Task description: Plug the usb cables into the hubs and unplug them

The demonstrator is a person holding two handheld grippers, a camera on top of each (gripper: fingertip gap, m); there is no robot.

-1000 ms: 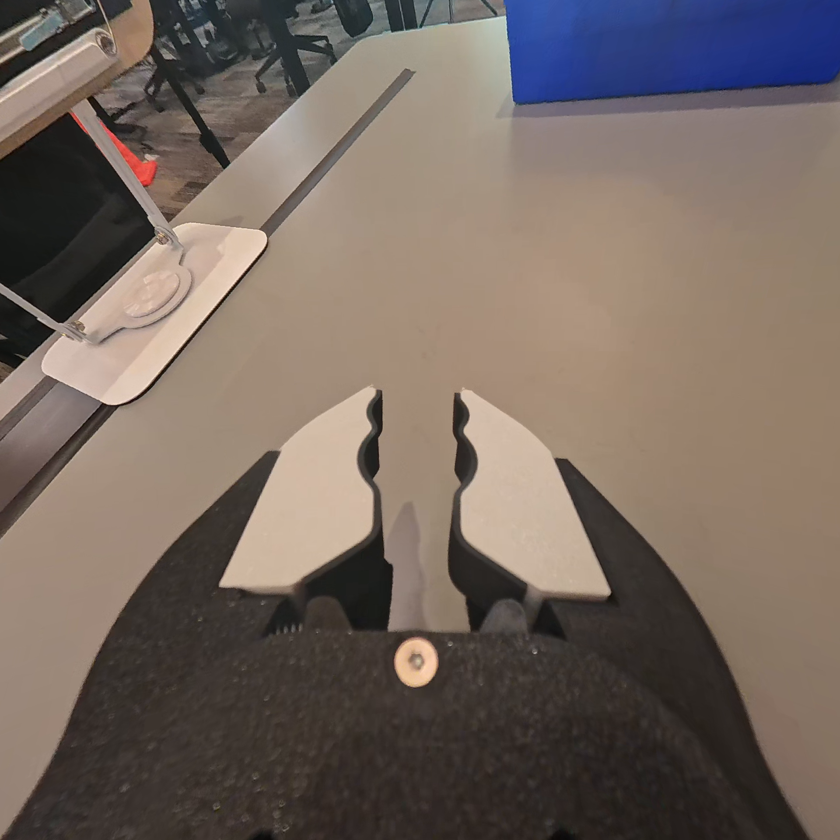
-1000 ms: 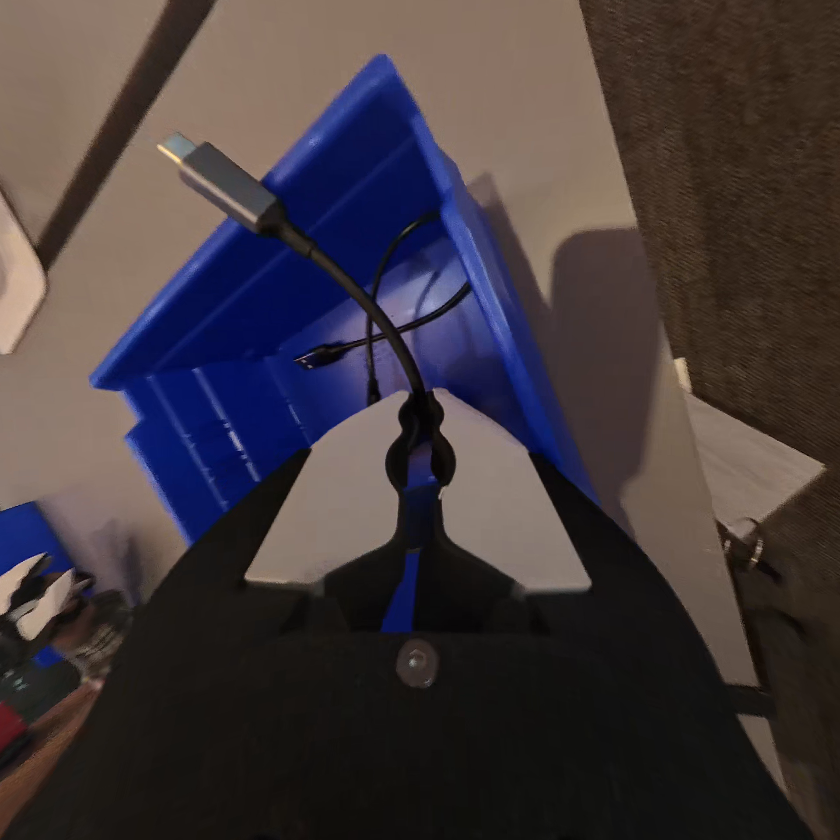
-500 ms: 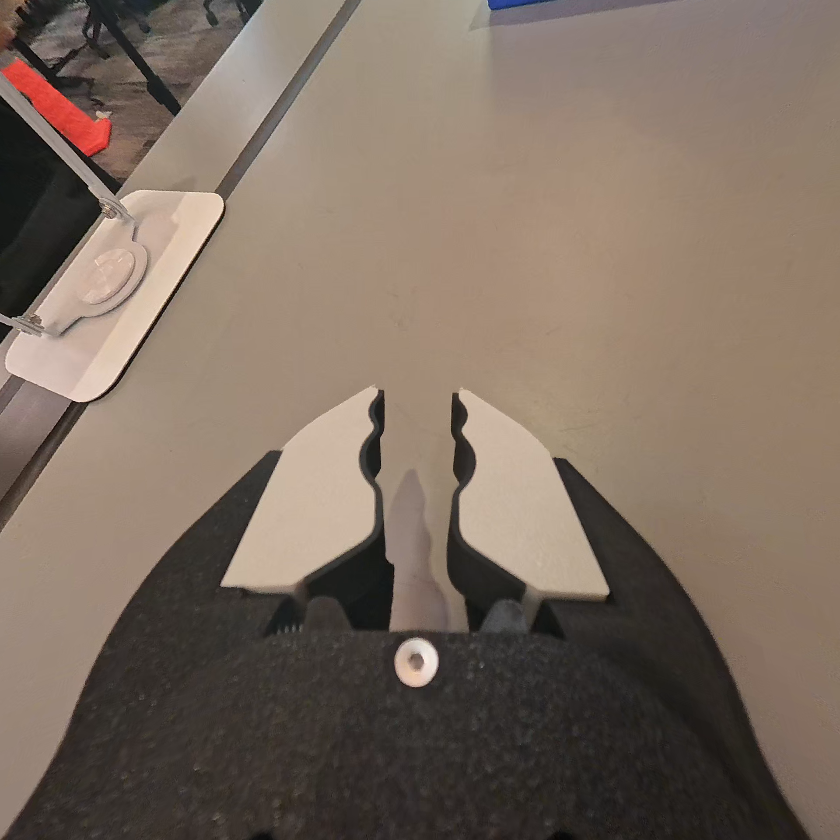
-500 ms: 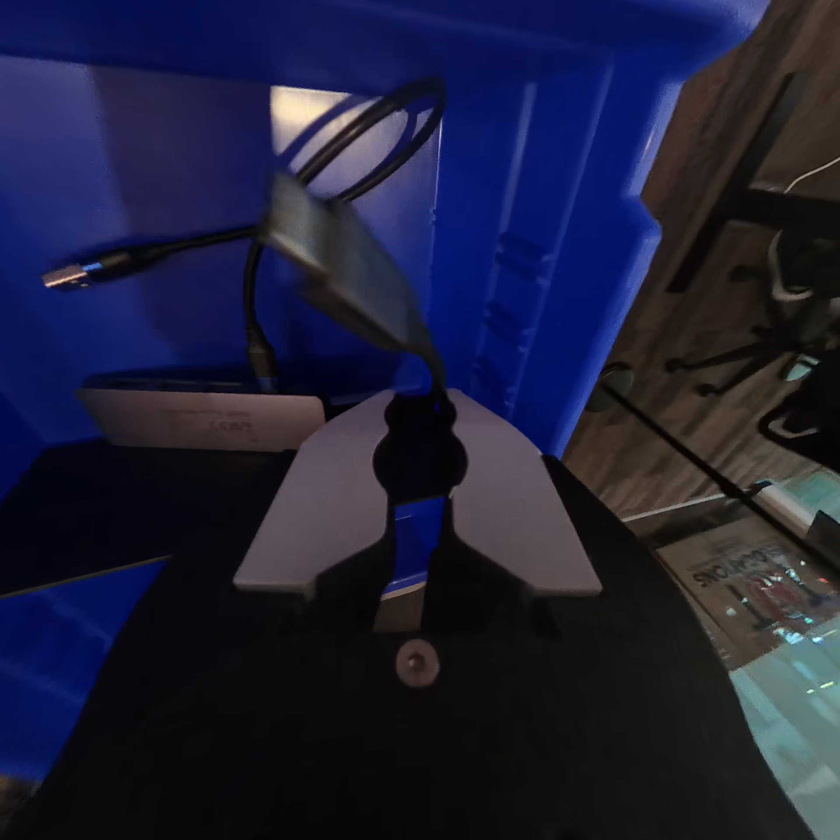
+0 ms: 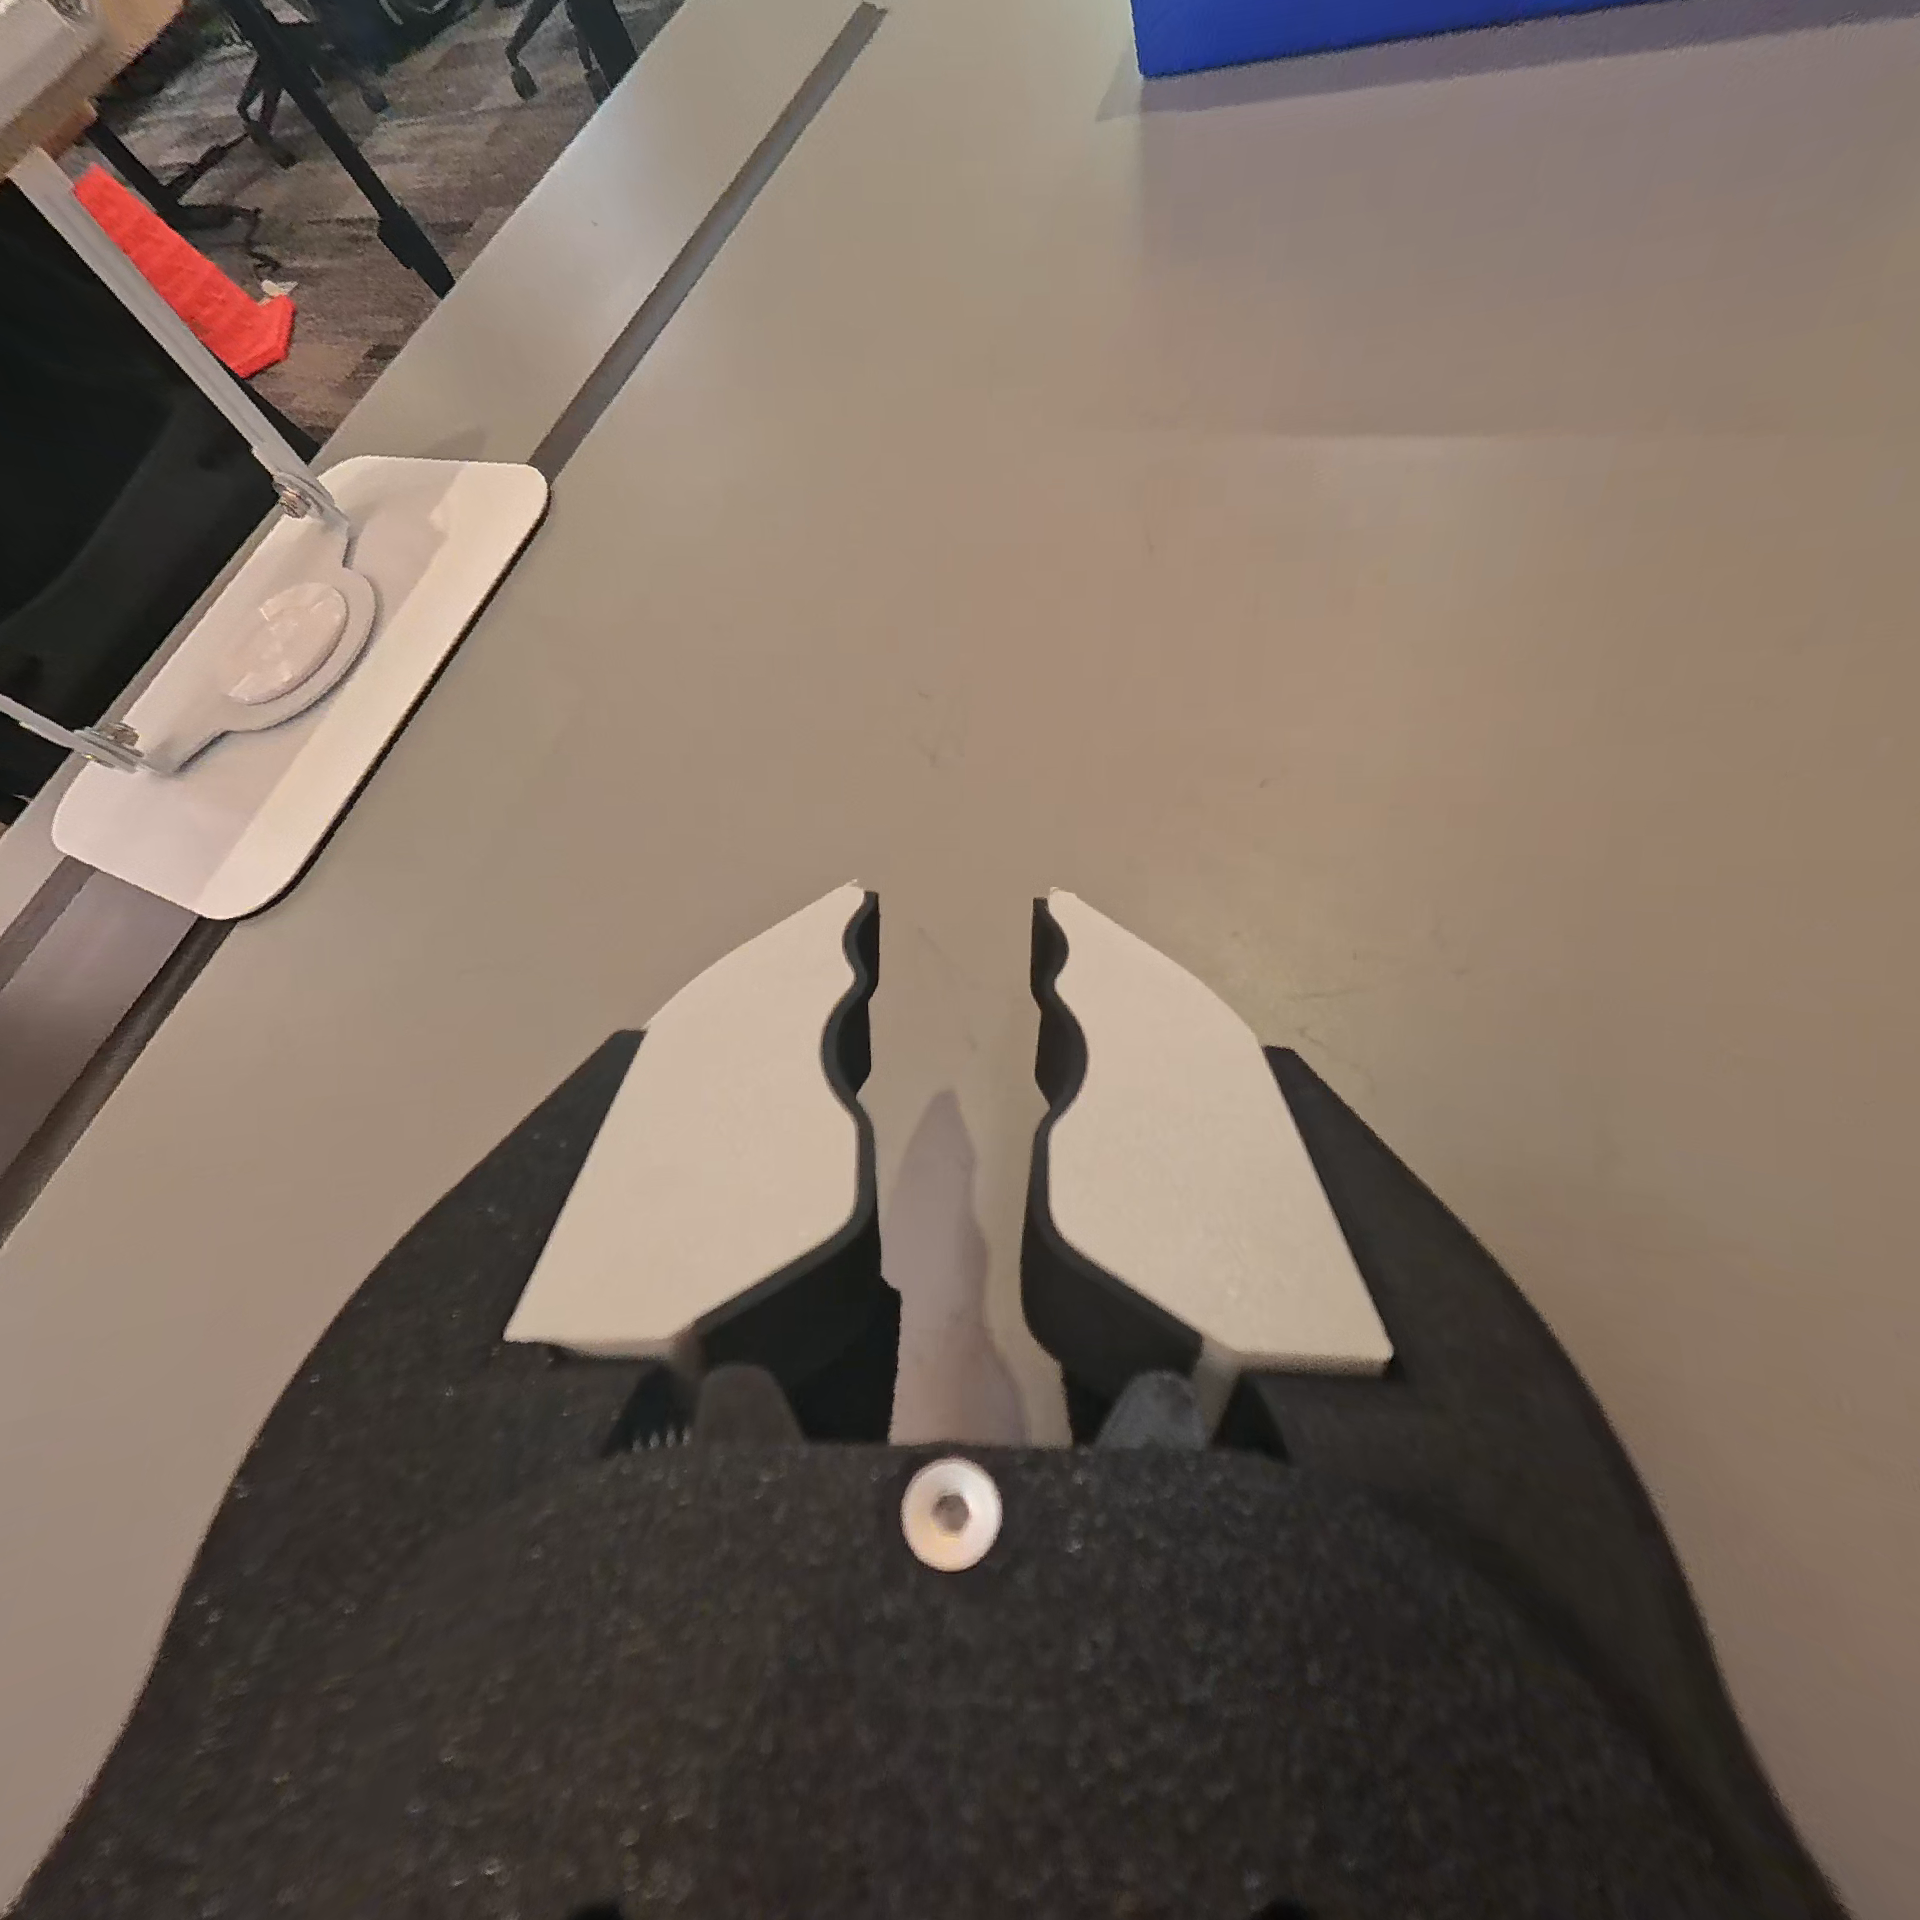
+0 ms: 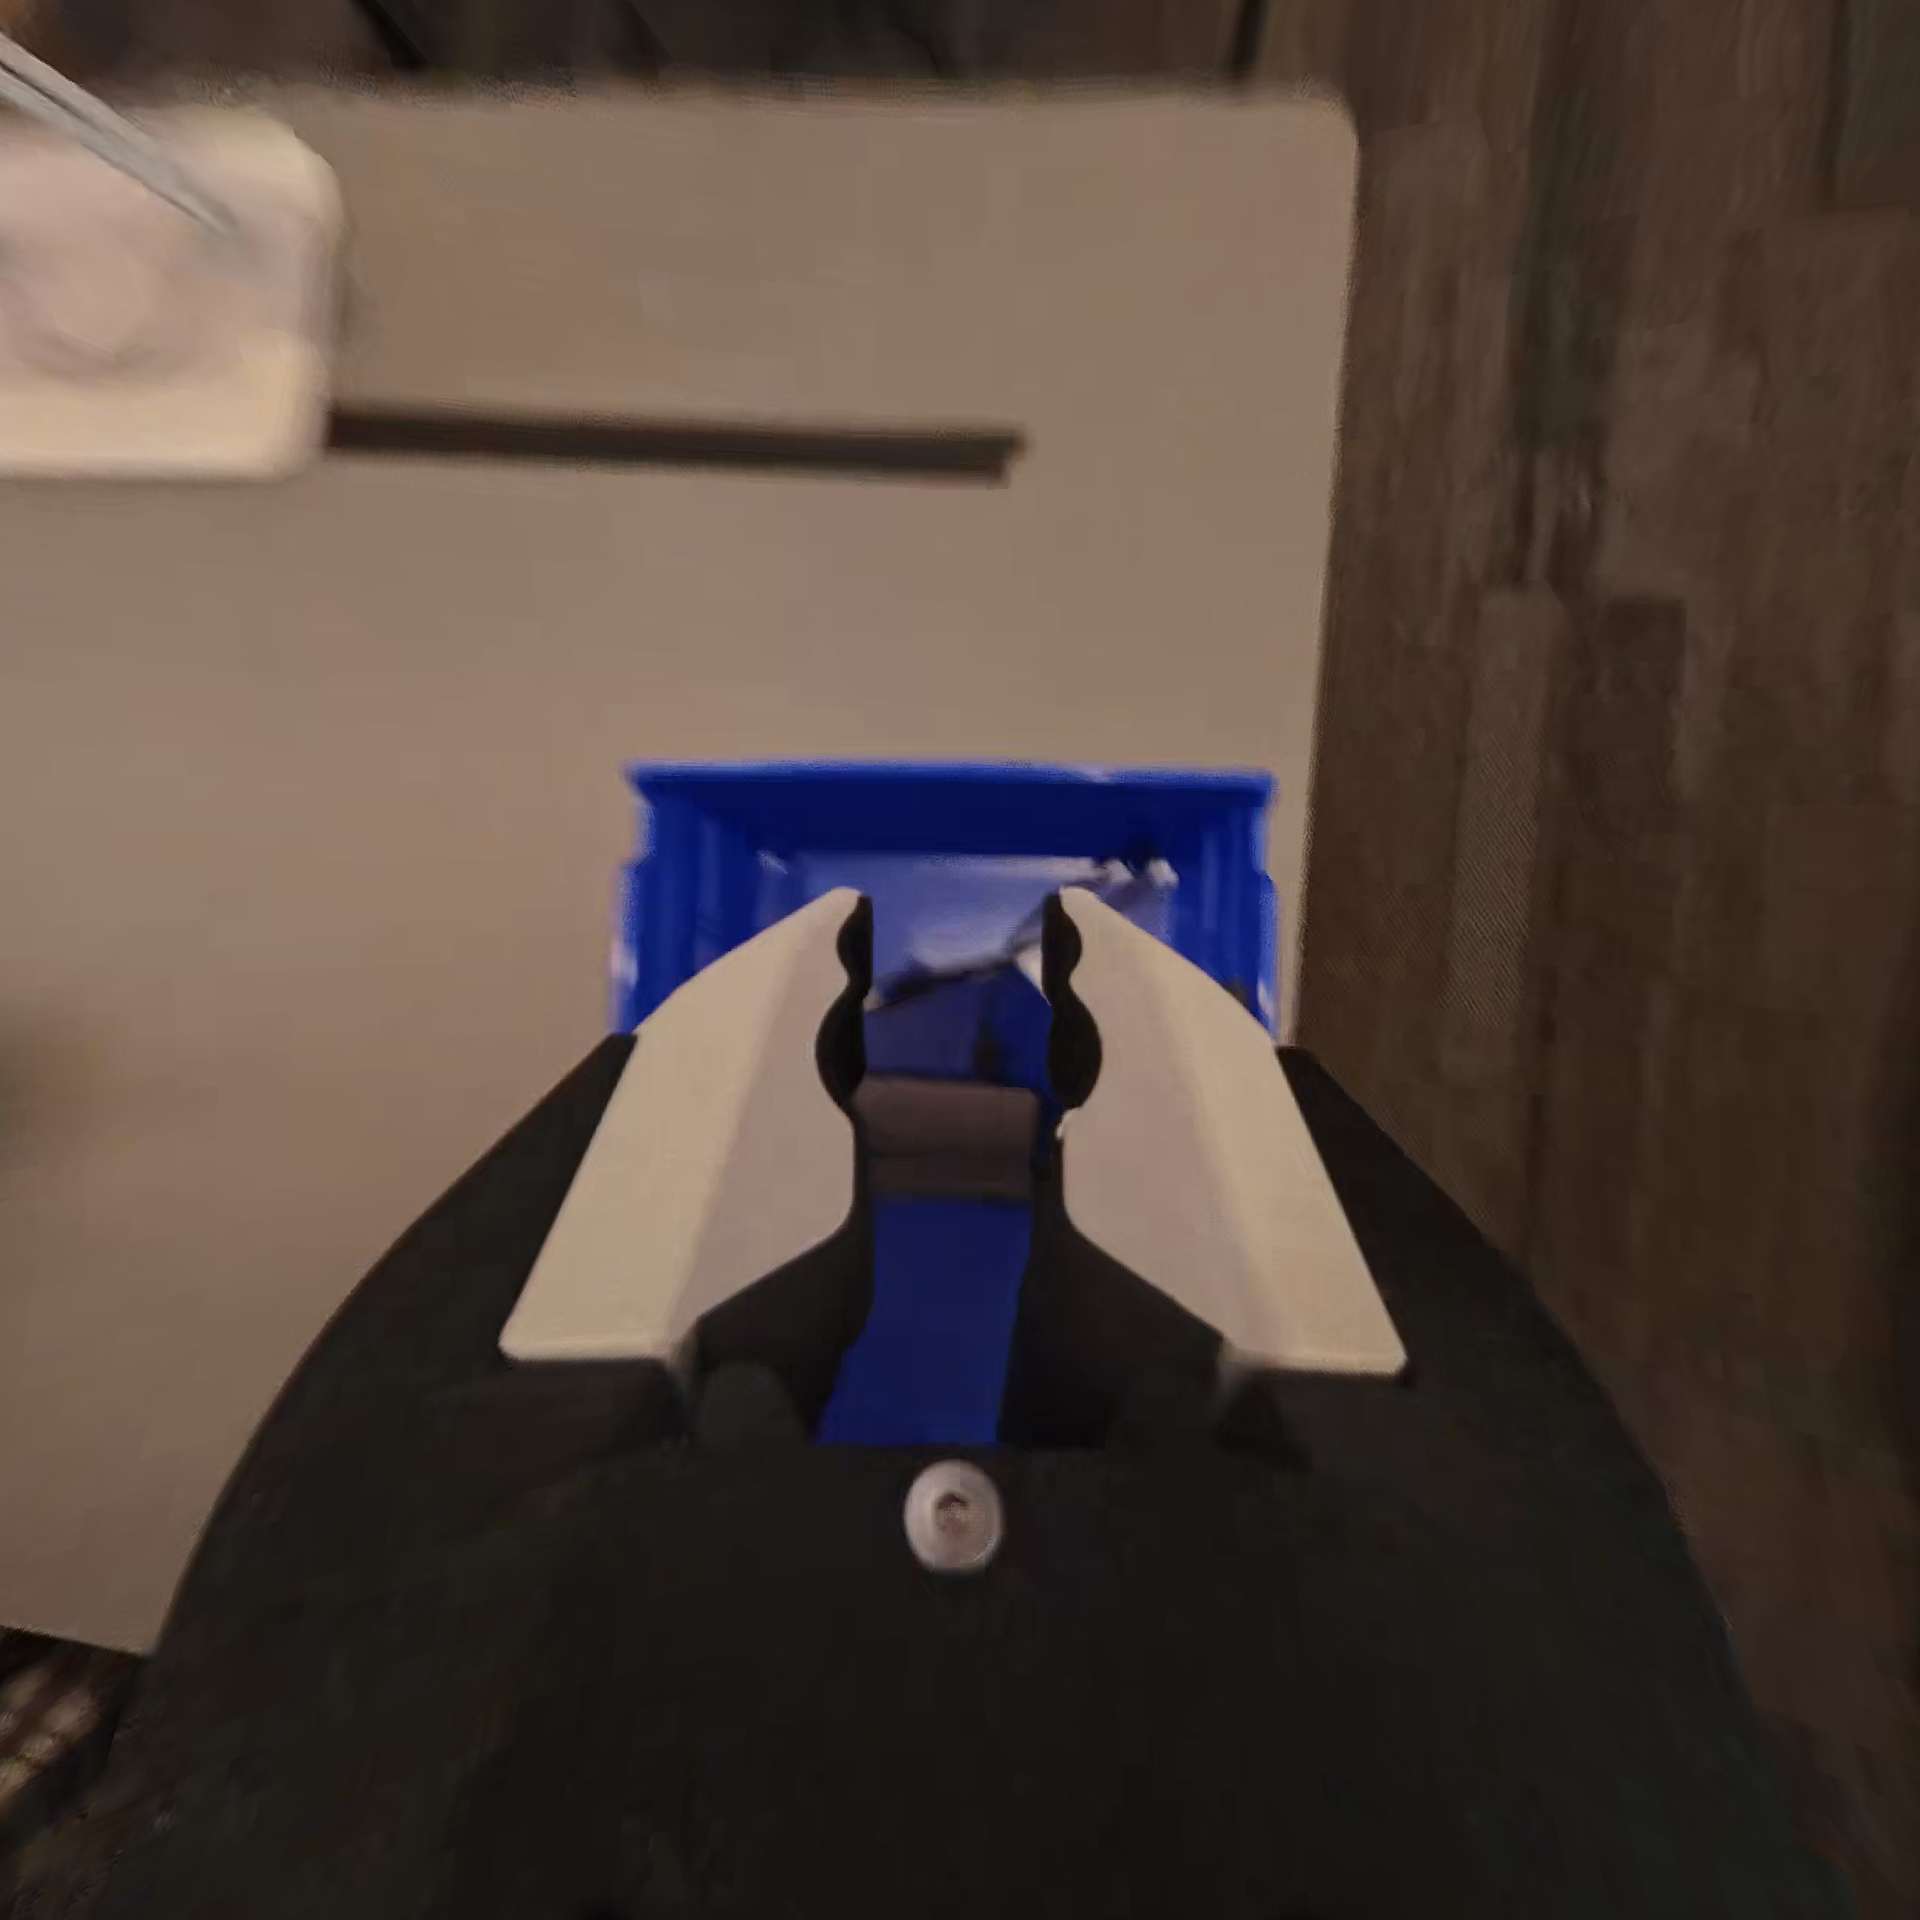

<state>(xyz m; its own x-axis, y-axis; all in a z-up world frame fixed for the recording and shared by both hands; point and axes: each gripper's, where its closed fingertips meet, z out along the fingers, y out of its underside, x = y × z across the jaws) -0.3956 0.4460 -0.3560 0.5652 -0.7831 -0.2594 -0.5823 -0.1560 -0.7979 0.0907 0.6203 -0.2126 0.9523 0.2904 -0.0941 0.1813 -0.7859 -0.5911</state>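
Note:
My right gripper (image 6: pixel 958 904) is open and holds nothing, above and apart from the blue bin (image 6: pixel 945 795) on the grey table (image 6: pixel 727 623). The right wrist view is blurred. Pale and grey shapes (image 6: pixel 987 935) lie inside the bin, and I cannot tell cable from hub. A dark grey block (image 6: pixel 951 1138) shows between the finger bases; I cannot tell what it is. My left gripper (image 5: pixel 954 899) is open and empty, low over the bare table (image 5: pixel 1247 623). The bin's blue wall (image 5: pixel 1507 31) shows far ahead on its right.
A white base plate with thin metal rods (image 5: pixel 301 686) sits at the table's left edge by a dark slot (image 5: pixel 707 270); it shows blurred in the right wrist view (image 6: pixel 156 312). The table's edge (image 6: pixel 1330 623) runs just right of the bin, with brown floor (image 6: pixel 1610 727) beyond. The gap from one gripper's tips to the other's is roughly 55 cm.
My right gripper has let go of the USB cable, opened and pulled back up out of the bin. My left gripper stays open; its view dipped and came back.

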